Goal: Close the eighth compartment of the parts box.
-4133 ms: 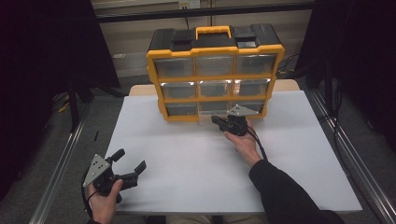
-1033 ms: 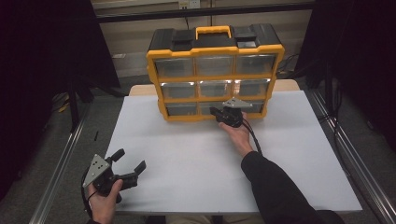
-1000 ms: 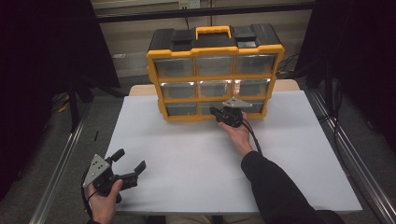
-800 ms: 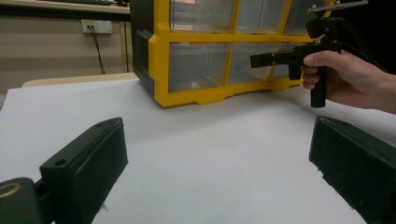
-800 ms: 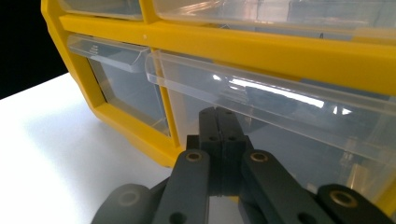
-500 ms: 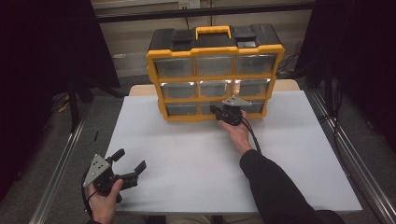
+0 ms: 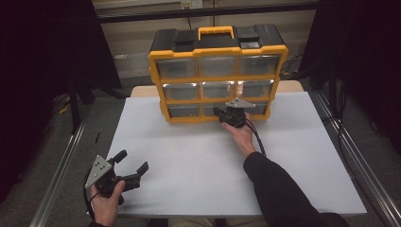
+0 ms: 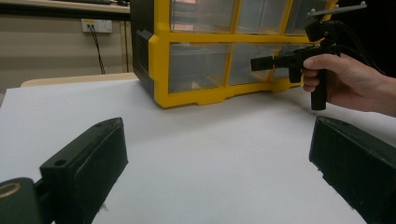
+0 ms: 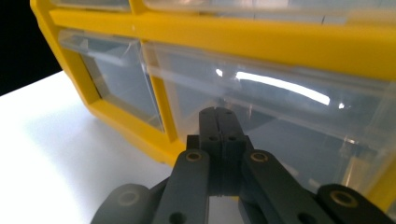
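Right gripper, jaws together at the drawer cabinet's bottom-middle drawer: likely spread them before pulling; left gripper apart, idle on the surface.

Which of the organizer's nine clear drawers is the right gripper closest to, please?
The bottom-row middle drawer: the right gripper, jaws together, points at its front; the other drawers lie above or beside.

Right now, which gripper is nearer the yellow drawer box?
Right. The right gripper is at the box's bottom drawers; the left gripper hangs at the table's near edge.
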Demonstrator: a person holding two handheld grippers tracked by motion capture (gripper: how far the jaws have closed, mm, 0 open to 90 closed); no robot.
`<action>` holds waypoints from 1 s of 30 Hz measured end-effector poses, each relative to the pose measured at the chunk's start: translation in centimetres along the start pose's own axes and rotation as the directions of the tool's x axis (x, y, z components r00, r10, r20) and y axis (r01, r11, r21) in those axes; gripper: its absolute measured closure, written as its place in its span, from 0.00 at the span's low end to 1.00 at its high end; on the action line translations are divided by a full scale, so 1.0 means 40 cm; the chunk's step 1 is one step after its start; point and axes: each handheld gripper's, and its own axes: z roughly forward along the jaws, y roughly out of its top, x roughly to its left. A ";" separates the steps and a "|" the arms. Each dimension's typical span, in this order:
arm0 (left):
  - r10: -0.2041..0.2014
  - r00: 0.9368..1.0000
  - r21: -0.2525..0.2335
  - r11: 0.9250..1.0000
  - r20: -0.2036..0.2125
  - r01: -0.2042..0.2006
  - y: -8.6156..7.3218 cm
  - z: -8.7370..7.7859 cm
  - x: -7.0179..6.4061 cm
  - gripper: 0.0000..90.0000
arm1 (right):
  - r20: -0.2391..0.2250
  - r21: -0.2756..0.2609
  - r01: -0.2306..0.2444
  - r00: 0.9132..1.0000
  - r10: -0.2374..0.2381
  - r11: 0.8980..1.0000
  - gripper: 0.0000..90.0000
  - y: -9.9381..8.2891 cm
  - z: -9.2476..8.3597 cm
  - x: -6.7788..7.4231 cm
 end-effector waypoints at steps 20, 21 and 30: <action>-0.001 1.000 0.004 1.000 -0.002 0.001 -0.001 -0.002 0.000 0.04 | -0.066 -0.022 -0.028 0.997 0.027 0.999 0.76 -0.024 -0.078 0.000; 0.000 1.000 0.005 1.000 -0.004 0.000 -0.001 -0.002 0.000 0.04 | -0.061 -0.023 -0.025 0.998 0.023 0.999 0.71 -0.023 -0.085 0.003; 0.003 1.000 0.003 1.000 0.004 -0.003 0.000 -0.003 -0.002 0.04 | -0.060 -0.019 -0.014 0.998 0.013 1.000 0.34 -0.006 -0.131 0.005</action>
